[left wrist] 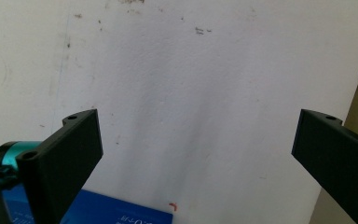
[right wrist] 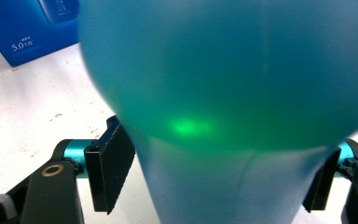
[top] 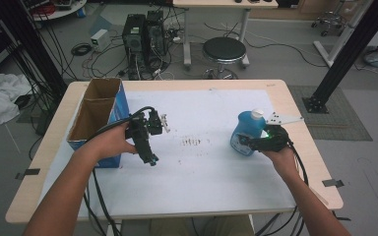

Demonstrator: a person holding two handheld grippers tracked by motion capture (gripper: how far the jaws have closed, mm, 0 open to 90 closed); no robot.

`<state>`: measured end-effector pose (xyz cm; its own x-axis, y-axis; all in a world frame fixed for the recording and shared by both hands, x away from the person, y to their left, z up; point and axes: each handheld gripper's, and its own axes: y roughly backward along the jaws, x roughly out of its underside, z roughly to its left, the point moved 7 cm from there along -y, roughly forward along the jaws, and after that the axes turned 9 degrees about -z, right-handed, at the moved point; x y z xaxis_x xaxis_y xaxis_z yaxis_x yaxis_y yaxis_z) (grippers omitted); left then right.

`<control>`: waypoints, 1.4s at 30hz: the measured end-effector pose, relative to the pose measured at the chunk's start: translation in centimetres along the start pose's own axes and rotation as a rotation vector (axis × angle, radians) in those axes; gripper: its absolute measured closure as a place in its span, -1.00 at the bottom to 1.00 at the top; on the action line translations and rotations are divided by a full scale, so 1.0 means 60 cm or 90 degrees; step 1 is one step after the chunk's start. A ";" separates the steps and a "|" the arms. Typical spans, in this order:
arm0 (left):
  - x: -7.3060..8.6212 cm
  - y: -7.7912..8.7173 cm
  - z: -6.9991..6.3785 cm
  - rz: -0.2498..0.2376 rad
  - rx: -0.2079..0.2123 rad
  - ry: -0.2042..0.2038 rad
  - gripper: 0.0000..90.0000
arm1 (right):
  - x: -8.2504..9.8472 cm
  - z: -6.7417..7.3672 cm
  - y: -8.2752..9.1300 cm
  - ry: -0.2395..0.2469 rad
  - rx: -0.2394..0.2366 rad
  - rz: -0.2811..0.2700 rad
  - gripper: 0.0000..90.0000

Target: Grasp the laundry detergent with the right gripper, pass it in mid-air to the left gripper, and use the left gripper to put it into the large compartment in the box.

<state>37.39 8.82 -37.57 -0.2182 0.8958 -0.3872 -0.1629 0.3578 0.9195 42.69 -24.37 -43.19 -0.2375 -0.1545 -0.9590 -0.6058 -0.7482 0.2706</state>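
Note:
A blue bottle (top: 247, 129) with a white cap stands tilted on the right of the white sheet (top: 202, 172). My right gripper (top: 250, 142) comes at it from the right, held in the person's right hand. In the right gripper view the bottle (right wrist: 223, 70) sits very close, and both black pads (right wrist: 114, 168) lie against its narrower lower part. My left gripper (top: 152, 160) is held over the left of the sheet, beside the box, pointing down. In its own view the left gripper (left wrist: 196, 130) is wide open over bare white sheet, with nothing between its jaws.
An open blue cardboard box (top: 119, 110) with two compartments stands at the table's left; it also shows as a blue box (right wrist: 23, 32) far off and a blue box edge (left wrist: 116, 212). Smudges (top: 193, 142) mark the sheet's middle. A stool (top: 224, 49) and computer towers stand beyond the table.

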 end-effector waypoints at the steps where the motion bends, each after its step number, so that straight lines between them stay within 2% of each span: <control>1: 0.000 0.000 0.000 -0.001 -0.001 0.001 -0.96 | 0.000 -0.001 0.000 0.003 0.002 -0.002 -0.42; 14: 0.001 0.001 0.002 0.000 -0.003 0.001 -0.96 | -0.001 -0.003 0.000 0.016 0.013 -0.014 -0.24; 19: 0.000 0.000 0.001 0.001 -0.001 0.001 -0.96 | -0.001 -0.003 0.000 0.022 0.011 -0.018 -0.08; 28: -0.001 0.001 0.003 -0.004 -0.003 0.003 -0.96 | -0.002 0.000 0.002 0.040 0.030 -0.018 -0.01; 30: -0.002 0.003 0.004 -0.008 -0.006 0.012 -0.96 | -0.004 0.004 0.004 0.041 0.023 -0.016 -0.01; 35: -0.009 0.011 0.006 -0.022 -0.009 0.015 -0.96 | -0.015 0.021 0.015 0.058 -0.011 -0.003 -0.01; 42: -0.025 0.026 0.000 -0.032 -0.012 0.006 -0.96 | -0.039 0.054 0.036 0.081 -0.091 0.024 -0.01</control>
<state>37.48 8.02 -35.55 -0.2189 0.8739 -0.4340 -0.1922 0.3974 0.8973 39.48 -23.55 -40.06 -0.1549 -0.2576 -0.9538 -0.4826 -0.8226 0.3006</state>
